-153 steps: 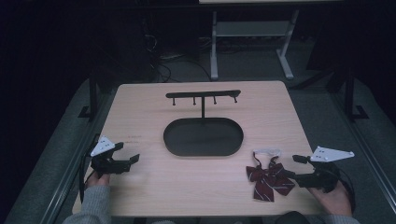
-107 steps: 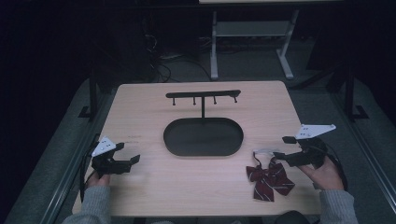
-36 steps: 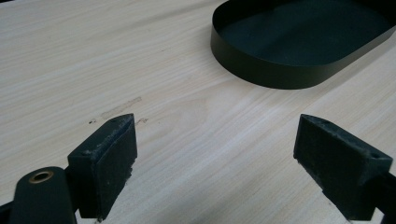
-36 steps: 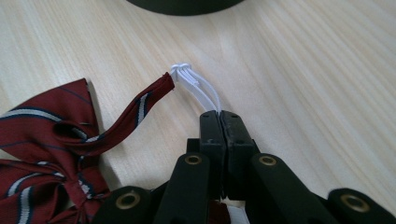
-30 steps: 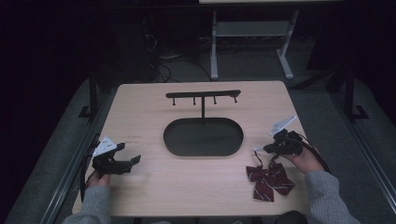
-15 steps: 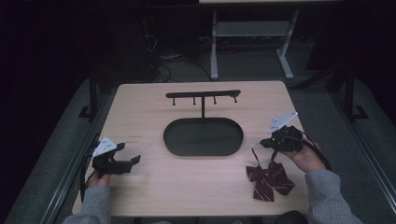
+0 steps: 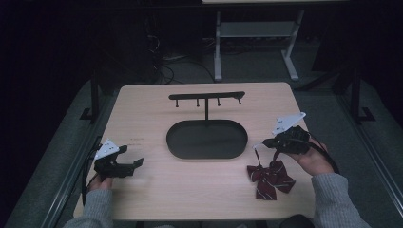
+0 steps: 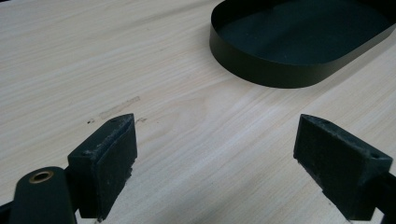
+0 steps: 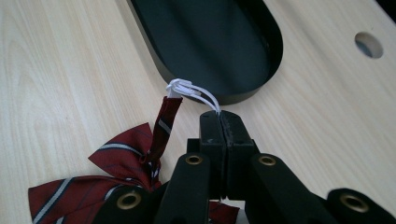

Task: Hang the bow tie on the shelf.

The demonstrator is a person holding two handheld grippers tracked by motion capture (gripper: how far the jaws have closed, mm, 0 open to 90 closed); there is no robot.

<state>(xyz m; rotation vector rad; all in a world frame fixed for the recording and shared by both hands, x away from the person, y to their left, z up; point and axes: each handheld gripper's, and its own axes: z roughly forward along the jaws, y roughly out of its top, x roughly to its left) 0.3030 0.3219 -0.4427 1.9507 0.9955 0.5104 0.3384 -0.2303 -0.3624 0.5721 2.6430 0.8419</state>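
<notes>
Since the earlier frame the right gripper (image 7: pixel 266 142) has come in over the bow tie (image 7: pixel 269 176) and closed on its white elastic loop (image 9: pixel 198 91), so I judge lifting begins; the bow rests on the desk (image 7: pixel 190 185) beside the black tray (image 7: pixel 207 153). The right gripper view shows this clamped loop clearly. The left gripper (image 8: pixel 215 163) is open, holding nothing.

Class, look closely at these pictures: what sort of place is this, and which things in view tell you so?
Probably a lab or workshop set up for recording handling tasks: a plain wooden table in a dark room, a person's hand-held right gripper pinching a bow tie by its loop, and a black hook stand waiting.
</notes>
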